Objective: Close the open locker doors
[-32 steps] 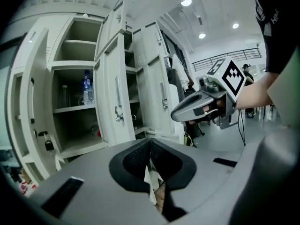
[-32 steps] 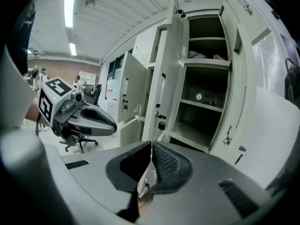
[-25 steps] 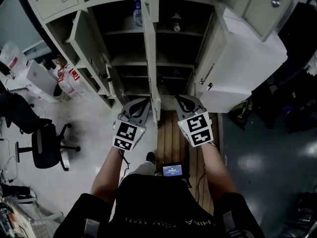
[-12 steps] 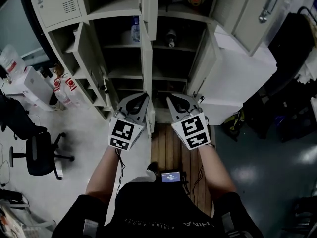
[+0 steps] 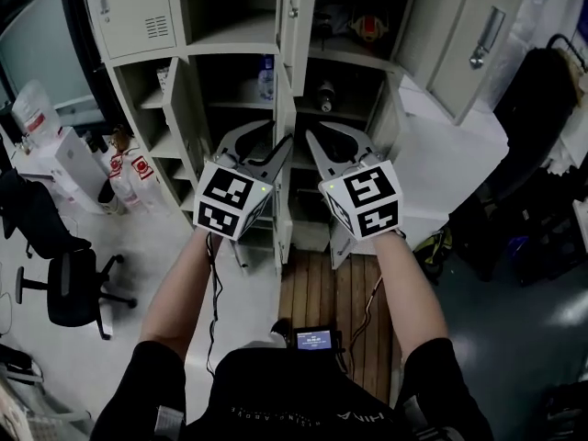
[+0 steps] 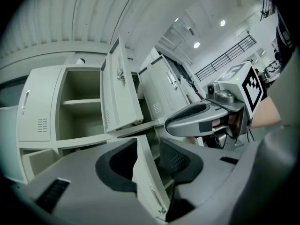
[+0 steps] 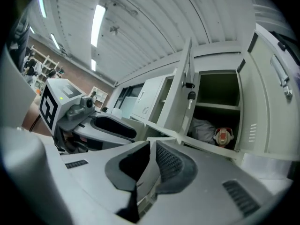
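Note:
A bank of pale grey lockers (image 5: pixel 234 35) stands ahead with several doors swung open. One upper door (image 5: pixel 296 12) hangs ajar, and a wide one (image 5: pixel 469 35) stands open at the right. A narrow middle door (image 5: pixel 283 205) shows edge-on between my two grippers. My left gripper (image 5: pixel 280 141) is raised in front of the middle compartments. Its jaws are opening, and that door's edge (image 6: pixel 146 172) shows in the gap with neither pad on it. Just right of the door, my right gripper (image 5: pixel 314 141) has its jaws drawn almost together and grips nothing.
A bottle (image 5: pixel 266 76) and a dark object (image 5: pixel 324 95) sit on middle shelves, and a red-and-white item (image 5: pixel 369 28) lies in an upper compartment. An office chair (image 5: pixel 69 292) and a white unit (image 5: pixel 60 159) stand at the left. Dark bags (image 5: pixel 542 81) crowd the right. Wooden planking (image 5: pixel 335 292) lies underfoot.
Both grippers have risen from the bottom lockers to the middle compartments. The head view has tilted up, so more of the upper lockers shows.

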{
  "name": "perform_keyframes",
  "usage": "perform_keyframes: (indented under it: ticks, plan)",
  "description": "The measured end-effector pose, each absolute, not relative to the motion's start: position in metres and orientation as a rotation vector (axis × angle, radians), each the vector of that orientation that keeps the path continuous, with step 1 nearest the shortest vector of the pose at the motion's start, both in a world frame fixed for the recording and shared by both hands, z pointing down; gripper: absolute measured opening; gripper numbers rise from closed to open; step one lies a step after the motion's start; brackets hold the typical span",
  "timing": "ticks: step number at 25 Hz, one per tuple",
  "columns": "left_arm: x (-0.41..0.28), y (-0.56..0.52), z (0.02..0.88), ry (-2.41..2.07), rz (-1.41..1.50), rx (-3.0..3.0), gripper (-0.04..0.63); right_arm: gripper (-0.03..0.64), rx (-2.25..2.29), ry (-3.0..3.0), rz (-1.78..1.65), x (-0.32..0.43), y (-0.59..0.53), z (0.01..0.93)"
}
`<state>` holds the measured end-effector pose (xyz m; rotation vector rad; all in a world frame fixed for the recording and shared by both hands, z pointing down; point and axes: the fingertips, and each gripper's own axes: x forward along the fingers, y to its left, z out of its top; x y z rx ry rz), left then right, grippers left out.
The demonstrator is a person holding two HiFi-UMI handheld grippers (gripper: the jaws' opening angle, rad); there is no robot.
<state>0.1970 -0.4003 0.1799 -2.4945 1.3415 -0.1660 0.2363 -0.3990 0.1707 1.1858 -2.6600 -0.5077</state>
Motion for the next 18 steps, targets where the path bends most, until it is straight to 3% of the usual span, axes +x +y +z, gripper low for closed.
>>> perform_keyframes:
  ticks: [8, 18]
  plan:
    - [0.204, -0.422, 0.098, 1.465, -0.119, -2.281, 0.143, 0.037, 1.305, -2.621, -0.548, 0.258, -0.421, 0.120]
    - [0.223, -0.445, 0.087, 1.493, -0.092, -2.291, 0.163, 0.038, 1.341, -2.589, -0.542, 0.265, -0.441, 0.115]
